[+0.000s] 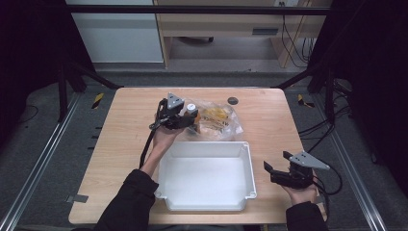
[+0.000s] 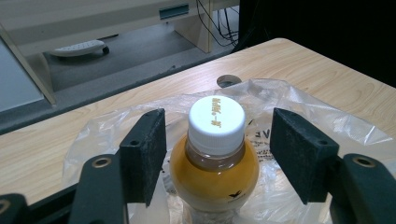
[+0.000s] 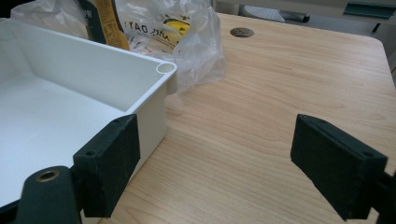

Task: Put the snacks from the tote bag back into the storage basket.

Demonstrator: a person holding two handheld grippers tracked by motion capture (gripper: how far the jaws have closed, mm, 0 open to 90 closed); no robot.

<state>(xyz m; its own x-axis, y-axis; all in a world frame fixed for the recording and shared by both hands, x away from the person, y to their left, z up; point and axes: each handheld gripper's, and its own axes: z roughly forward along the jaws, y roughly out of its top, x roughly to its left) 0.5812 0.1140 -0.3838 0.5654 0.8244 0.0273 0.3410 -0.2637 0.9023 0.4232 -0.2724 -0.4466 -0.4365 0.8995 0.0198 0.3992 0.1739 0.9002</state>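
While my left claw [image 2: 217, 156] stands wide open astride the bottle [image 2: 215, 172], I'd close squarely below its cap [image 2: 217, 122]; right claw [image 3: 231, 161] gapes empty beside the tub [image 3: 161, 70].

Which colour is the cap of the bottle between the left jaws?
White, with small orange print on top. The round plastic screw cap shows best in the left gripper view.

Grey floor [image 1: 202, 77], wooden desk [image 1: 216, 21] behind
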